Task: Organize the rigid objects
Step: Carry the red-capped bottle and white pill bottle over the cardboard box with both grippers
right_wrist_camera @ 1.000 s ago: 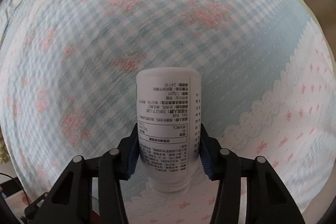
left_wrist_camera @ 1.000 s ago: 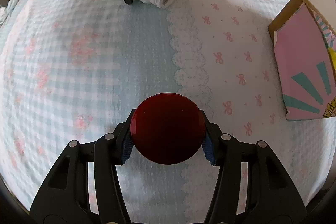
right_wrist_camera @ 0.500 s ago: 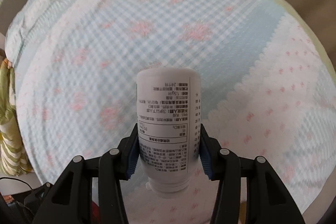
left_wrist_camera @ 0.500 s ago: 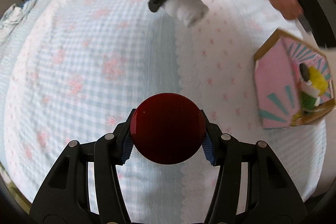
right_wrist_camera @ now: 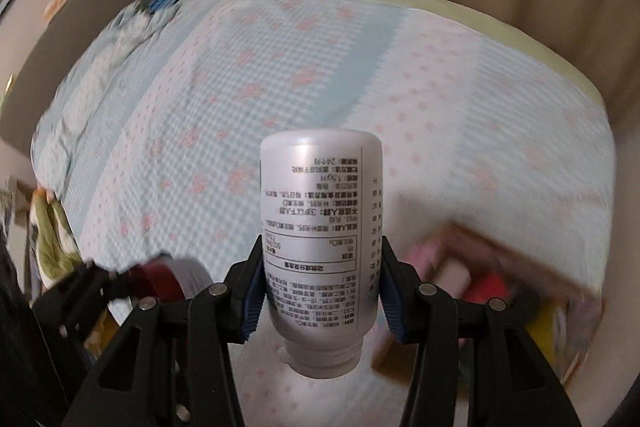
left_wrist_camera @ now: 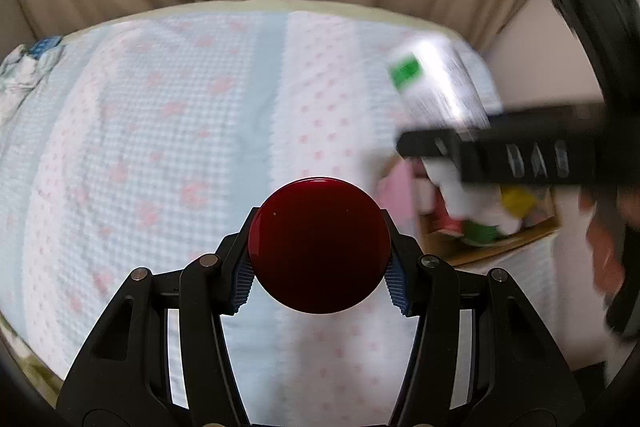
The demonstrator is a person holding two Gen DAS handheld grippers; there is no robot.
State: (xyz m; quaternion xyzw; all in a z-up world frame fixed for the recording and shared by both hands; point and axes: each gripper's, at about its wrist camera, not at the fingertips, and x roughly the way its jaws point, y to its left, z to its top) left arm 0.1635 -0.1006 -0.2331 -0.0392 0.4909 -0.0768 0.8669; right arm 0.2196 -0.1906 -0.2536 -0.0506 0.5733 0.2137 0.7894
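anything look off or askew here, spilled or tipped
Only the white bottle: the right hand-held gripper clamps it upside down, its neck toward the camera and its label text inverted. Nothing looks spilled. The left hand-held gripper holds a dark red round object squarely. The cardboard box is too blurred to judge.

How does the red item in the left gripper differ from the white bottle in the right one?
The red object shows a plain, glossy round face; the white bottle is tall, matte and covered in printed text. The red object fills its grip edge to edge; the bottle juts far beyond the fingers, base outward. Both are clamped between blue pads above the bedspread.
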